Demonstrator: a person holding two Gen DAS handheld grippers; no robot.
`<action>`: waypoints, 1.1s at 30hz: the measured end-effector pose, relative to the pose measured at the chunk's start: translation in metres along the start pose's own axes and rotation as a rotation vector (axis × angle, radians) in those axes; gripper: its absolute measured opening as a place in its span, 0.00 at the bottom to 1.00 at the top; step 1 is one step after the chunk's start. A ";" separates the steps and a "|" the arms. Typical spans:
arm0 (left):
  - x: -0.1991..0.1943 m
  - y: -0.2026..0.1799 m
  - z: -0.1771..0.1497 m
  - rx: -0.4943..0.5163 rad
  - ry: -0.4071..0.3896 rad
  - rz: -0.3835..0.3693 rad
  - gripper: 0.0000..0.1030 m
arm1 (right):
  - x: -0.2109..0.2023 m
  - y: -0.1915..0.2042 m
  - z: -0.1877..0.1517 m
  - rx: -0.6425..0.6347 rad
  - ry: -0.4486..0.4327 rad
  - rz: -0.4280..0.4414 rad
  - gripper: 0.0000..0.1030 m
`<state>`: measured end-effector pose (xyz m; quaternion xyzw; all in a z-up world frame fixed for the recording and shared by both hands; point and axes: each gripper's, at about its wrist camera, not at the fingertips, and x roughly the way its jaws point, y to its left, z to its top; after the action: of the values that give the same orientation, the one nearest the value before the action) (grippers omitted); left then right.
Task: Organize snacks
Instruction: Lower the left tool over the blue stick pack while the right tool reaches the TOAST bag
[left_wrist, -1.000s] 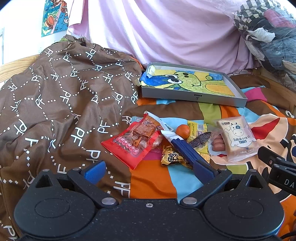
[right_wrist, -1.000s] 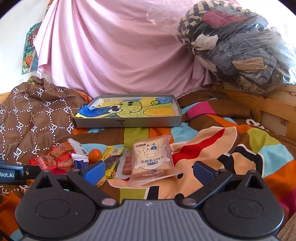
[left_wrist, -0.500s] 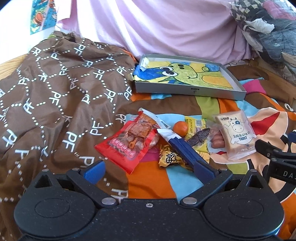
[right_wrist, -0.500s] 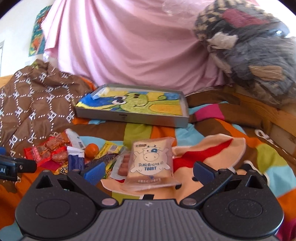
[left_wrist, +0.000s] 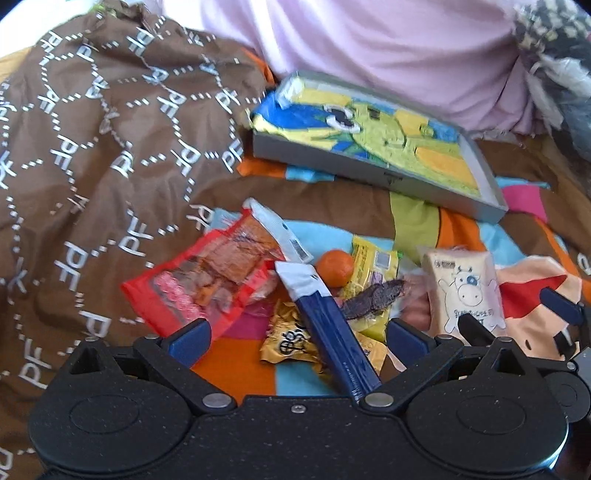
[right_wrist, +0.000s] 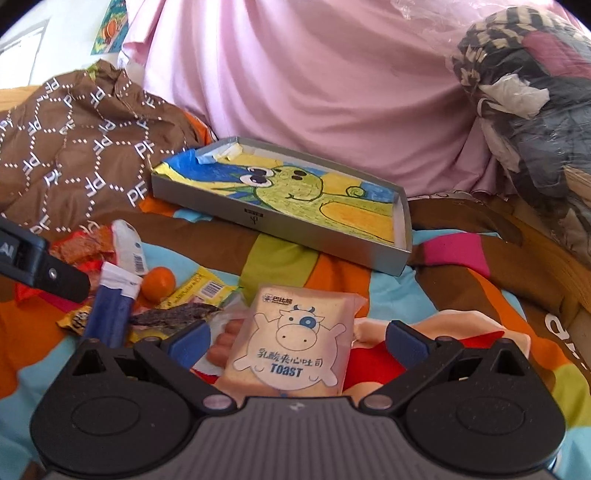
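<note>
A heap of snacks lies on the colourful bedspread. In the left wrist view I see a red packet (left_wrist: 210, 280), a blue-and-white packet (left_wrist: 325, 332), a gold wrapper (left_wrist: 288, 339), a small orange (left_wrist: 334, 267), a yellow packet (left_wrist: 373, 262) and a toast packet (left_wrist: 465, 291). My left gripper (left_wrist: 297, 339) is open, low over the blue packet and gold wrapper. My right gripper (right_wrist: 297, 339) is open, its fingers either side of the toast packet (right_wrist: 295, 343) without pinching it. Sausages (right_wrist: 225, 339) peek out beside the toast. A grey tray (right_wrist: 280, 236) lined with a cartoon drawing sits behind.
A brown patterned quilt (left_wrist: 92, 147) is bunched up on the left. A pink sheet (right_wrist: 314, 81) hangs behind the tray. A plastic bag of clothes (right_wrist: 535, 92) sits at the right, above a wooden bed edge (right_wrist: 554, 258).
Both grippers have come forward and lower onto the snack heap. The right one now has the toast packet between its open fingers. No snack has shifted.
</note>
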<state>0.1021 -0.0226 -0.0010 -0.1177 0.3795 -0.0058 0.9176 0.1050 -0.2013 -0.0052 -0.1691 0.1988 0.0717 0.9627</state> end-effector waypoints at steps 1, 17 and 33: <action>0.005 -0.003 0.001 0.007 0.012 0.002 0.97 | 0.004 -0.001 0.000 0.000 0.007 0.002 1.00; 0.056 -0.023 0.004 0.094 0.152 0.060 0.76 | 0.035 0.002 -0.011 -0.058 0.053 0.017 1.00; 0.050 -0.005 -0.005 0.133 0.175 0.013 0.62 | 0.060 0.024 -0.020 -0.117 0.127 -0.006 1.00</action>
<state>0.1343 -0.0334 -0.0381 -0.0529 0.4579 -0.0352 0.8867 0.1470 -0.1816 -0.0540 -0.2298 0.2544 0.0693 0.9368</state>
